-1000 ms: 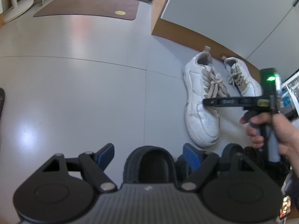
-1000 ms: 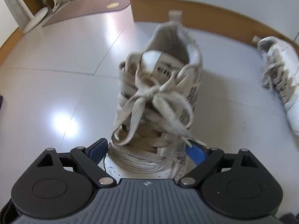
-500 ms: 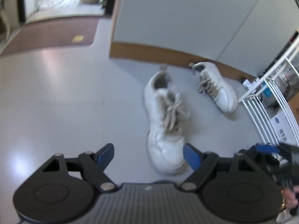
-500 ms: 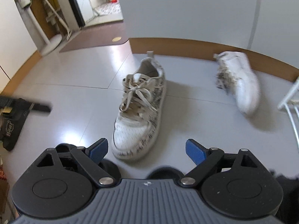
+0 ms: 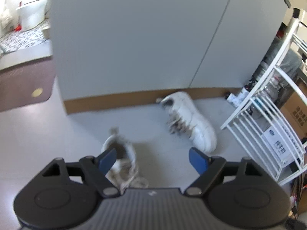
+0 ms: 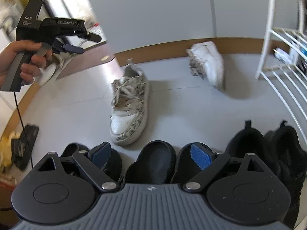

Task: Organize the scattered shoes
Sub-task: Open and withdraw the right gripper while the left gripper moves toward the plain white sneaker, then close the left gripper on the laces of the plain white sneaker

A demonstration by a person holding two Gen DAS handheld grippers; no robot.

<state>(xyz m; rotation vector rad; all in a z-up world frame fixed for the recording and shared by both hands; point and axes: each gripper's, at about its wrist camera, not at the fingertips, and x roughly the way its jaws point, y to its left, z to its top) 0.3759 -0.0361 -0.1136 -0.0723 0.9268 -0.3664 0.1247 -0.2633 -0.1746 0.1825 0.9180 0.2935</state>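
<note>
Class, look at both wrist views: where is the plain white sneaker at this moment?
The plain white sneaker lies on the floor by the brown baseboard, right of the patterned sneaker and left of the white rack.

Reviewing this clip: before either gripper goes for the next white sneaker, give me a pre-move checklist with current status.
1. Left gripper empty, jaws apart, having just opened slightly: ok.
2. Right gripper empty, jaws apart: ok.
3. Patterned sneaker upright on the floor, free to grasp: ok.
4. Plain white sneaker upright: not ok, it appears tipped on its side near the white rack.
5. The two sneakers paired: not ok, apart.
6. Black shoes lined up: cannot tell, partly hidden.
</note>
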